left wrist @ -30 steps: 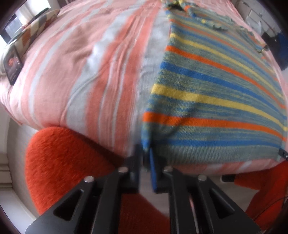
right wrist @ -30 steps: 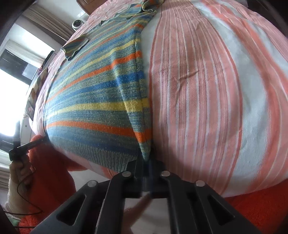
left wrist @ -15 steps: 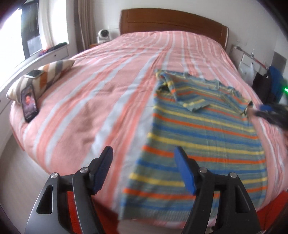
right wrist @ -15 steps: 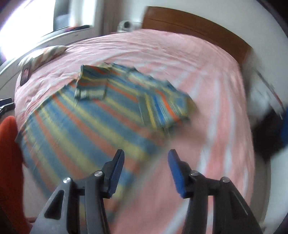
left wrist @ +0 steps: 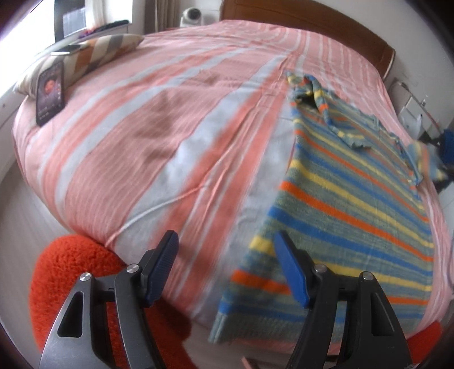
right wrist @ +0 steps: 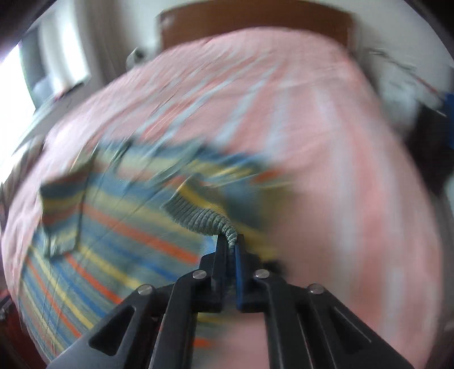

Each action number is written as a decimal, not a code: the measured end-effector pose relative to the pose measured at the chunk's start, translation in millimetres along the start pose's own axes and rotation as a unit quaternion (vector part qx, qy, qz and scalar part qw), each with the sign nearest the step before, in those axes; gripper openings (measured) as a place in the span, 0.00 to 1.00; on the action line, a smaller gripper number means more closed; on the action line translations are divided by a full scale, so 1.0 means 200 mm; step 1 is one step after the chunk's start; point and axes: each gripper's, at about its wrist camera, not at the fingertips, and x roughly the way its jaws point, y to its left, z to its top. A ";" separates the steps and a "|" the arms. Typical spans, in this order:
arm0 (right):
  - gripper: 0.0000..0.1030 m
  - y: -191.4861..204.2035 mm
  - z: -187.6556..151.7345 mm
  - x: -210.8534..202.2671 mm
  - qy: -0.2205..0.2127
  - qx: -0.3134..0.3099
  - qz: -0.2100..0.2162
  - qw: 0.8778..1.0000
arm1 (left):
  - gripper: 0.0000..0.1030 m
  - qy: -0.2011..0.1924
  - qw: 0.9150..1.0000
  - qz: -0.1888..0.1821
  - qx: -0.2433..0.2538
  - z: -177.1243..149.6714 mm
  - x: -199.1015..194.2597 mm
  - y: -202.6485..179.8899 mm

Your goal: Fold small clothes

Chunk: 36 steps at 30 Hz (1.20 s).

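A knitted sweater (left wrist: 354,204) with blue, yellow and orange stripes lies flat on the right half of the bed, its hem hanging over the near edge. My left gripper (left wrist: 225,237) hovers open above the bed's near edge, just left of the hem corner, with nothing between its fingers. In the blurred right wrist view, my right gripper (right wrist: 230,239) is shut on the ribbed cuff (right wrist: 195,215) of the sweater's right sleeve. The cuff is lifted off the sweater body (right wrist: 113,232). The other sleeve (right wrist: 65,210) lies folded across the chest.
The bed has a pink and grey striped cover (left wrist: 170,127) and a wooden headboard (left wrist: 312,22). A striped pillow (left wrist: 93,54) and a dark phone (left wrist: 49,90) lie at its far left. Fluffy red-orange fabric (left wrist: 71,272) is below the left gripper. Clutter stands right of the bed.
Both grippers let go of the hem corners and opened. The left one drew back and up. The right one swept up the sweater's right side and shut on the sleeve cuff.
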 end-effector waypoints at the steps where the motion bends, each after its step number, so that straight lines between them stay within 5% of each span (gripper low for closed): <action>1: 0.04 -0.15 -0.01 -0.08 -0.012 0.028 -0.019 0.999 | 0.70 -0.002 1.000 0.000 0.003 0.00 0.00 -0.01; 5: 0.04 -0.66 -0.17 -0.24 0.002 0.113 -0.077 0.991 | 0.70 -0.010 1.000 0.011 0.026 -0.02 -0.01 -0.08; 8: 0.04 -0.80 -0.33 -0.21 0.026 0.165 -0.059 0.984 | 0.70 -0.008 0.999 0.021 0.038 -0.04 -0.01 -0.10; 17: 0.03 -0.98 -0.64 -0.14 0.036 0.287 -0.052 0.956 | 0.70 0.004 0.999 0.033 0.034 -0.04 0.02 -0.07; 22: 0.03 -0.99 -0.65 -0.10 0.036 0.292 -0.042 0.955 | 0.70 0.003 0.999 0.029 0.040 -0.05 0.00 -0.08; 25: 0.04 -1.10 -0.71 -0.12 0.029 0.357 0.021 0.933 | 0.70 0.004 0.999 0.025 0.044 -0.05 0.00 -0.08; 28: 0.04 -1.15 -0.76 -0.21 0.008 0.380 0.015 0.925 | 0.73 0.003 0.998 0.028 0.052 -0.06 -0.03 -0.10; 31: 0.14 -1.10 -0.74 -0.32 -0.012 0.347 -0.014 0.938 | 0.94 0.005 0.998 0.020 0.061 -0.05 -0.06 -0.13; 33: 0.25 -1.01 -0.69 -0.38 -0.027 0.295 -0.014 0.955 | 0.94 -0.002 0.998 0.005 0.070 -0.05 -0.10 -0.17; 34: 0.39 -0.96 -0.67 -0.40 -0.033 0.274 -0.005 0.961 | 0.94 0.000 0.997 -0.004 0.078 -0.05 -0.12 -0.19; 36: 0.51 -0.86 -0.63 -0.39 -0.041 0.239 0.015 0.970 | 0.95 0.038 0.993 -0.045 0.101 -0.05 -0.13 -0.26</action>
